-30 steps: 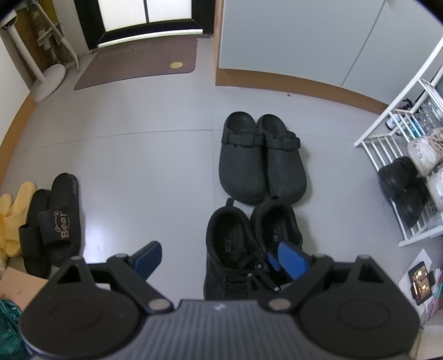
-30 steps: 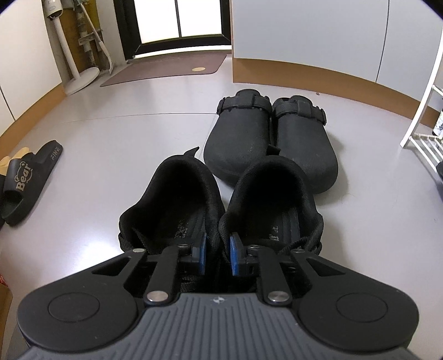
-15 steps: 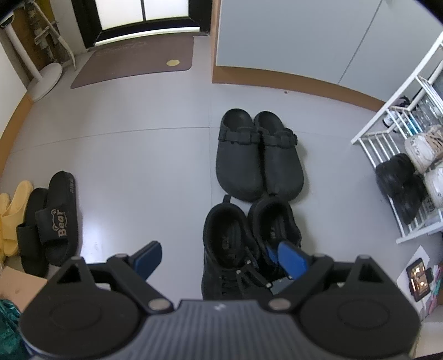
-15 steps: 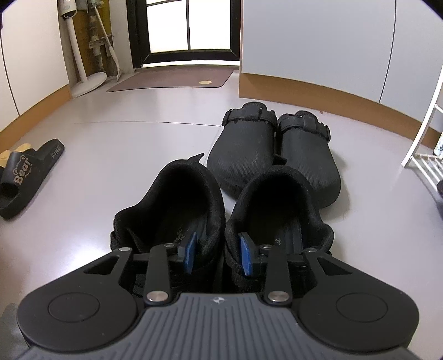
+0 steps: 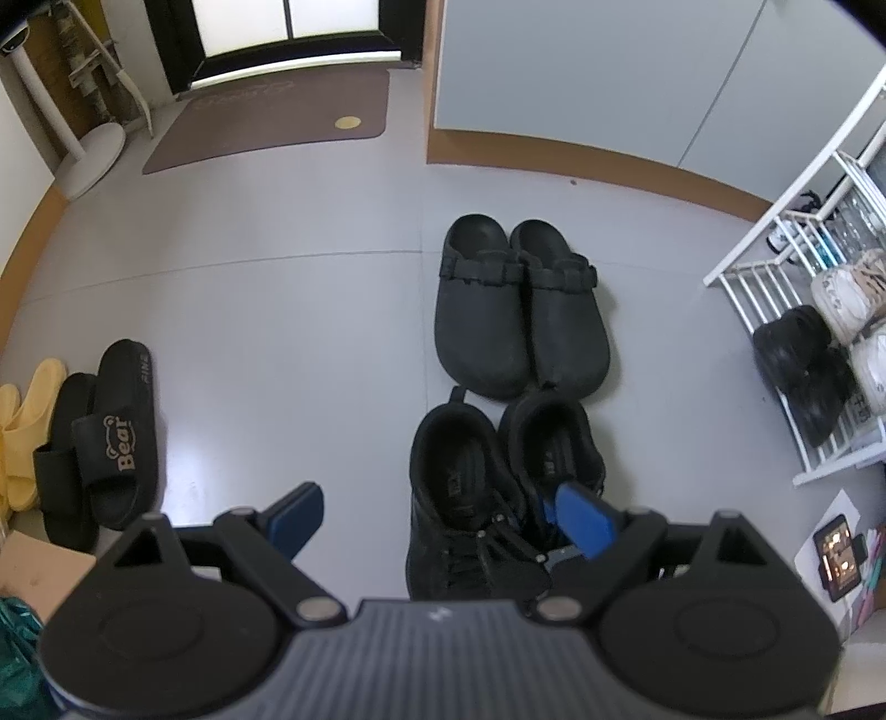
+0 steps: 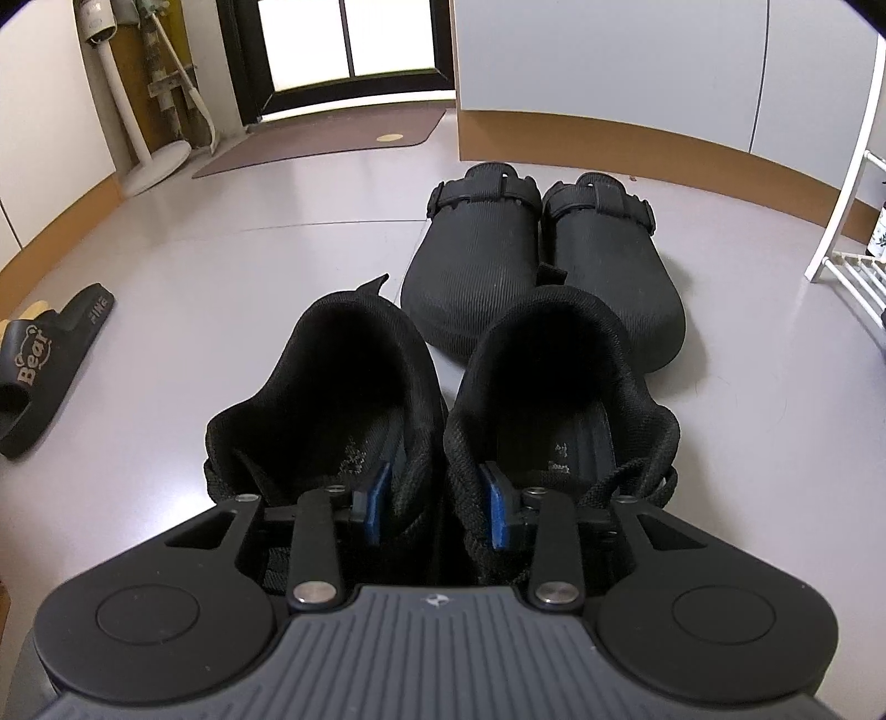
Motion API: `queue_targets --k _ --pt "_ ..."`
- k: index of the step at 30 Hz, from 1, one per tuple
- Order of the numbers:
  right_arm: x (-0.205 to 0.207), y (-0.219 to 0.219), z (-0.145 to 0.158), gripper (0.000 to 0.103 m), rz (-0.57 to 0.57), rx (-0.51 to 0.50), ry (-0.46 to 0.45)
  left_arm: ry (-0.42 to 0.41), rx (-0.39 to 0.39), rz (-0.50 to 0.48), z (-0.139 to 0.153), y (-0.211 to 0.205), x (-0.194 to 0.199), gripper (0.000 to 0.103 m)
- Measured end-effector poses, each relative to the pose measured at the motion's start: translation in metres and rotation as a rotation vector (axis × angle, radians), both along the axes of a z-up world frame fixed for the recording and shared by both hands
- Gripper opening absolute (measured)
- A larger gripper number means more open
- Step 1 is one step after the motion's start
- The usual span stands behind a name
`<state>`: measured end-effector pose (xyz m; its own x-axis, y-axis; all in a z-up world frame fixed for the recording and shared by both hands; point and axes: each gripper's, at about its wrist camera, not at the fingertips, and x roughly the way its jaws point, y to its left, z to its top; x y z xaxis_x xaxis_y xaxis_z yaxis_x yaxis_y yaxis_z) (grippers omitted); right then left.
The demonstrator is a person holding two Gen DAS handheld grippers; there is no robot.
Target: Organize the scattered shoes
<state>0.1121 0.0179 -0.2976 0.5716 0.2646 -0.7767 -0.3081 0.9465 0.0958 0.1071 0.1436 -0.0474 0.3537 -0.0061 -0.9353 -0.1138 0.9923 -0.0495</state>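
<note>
A home entryway is shown. A glazed door [image 5: 288, 25] with a brown doormat [image 5: 266, 119] before it is seen at upper left. A white shoe rack [image 5: 797, 310] loaded with footwear stands at right. Black clogs [image 5: 520, 310], black sneakers [image 5: 487, 487] and slippers [image 5: 105, 437] are laid on the grey floor [image 5: 249, 310]. Pale cabinet panels [image 5: 609, 72] with a wood skirting are seen at upper right.

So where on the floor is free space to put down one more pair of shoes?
Free: the grey floor between the Bear slides and the black sneakers, and toward the doormat. Crowded: sneakers against the clogs, and near the white rack.
</note>
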Motion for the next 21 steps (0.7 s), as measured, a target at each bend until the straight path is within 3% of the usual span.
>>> queue_targets --k 6,11,21 --pt "-0.006 0.001 0.000 0.020 0.002 -0.010 -0.033 -0.001 -0.002 -0.019 0.002 -0.005 0.001 0.093" --pt "-0.001 -0.005 0.002 0.019 -0.003 0.038 -0.014 -0.001 -0.001 -0.034 0.002 -0.010 0.000 0.093" --pt "-0.012 -0.007 0.004 0.017 -0.018 0.040 -0.047 -0.006 -0.003 -0.030 0.005 -0.010 0.000 0.093"
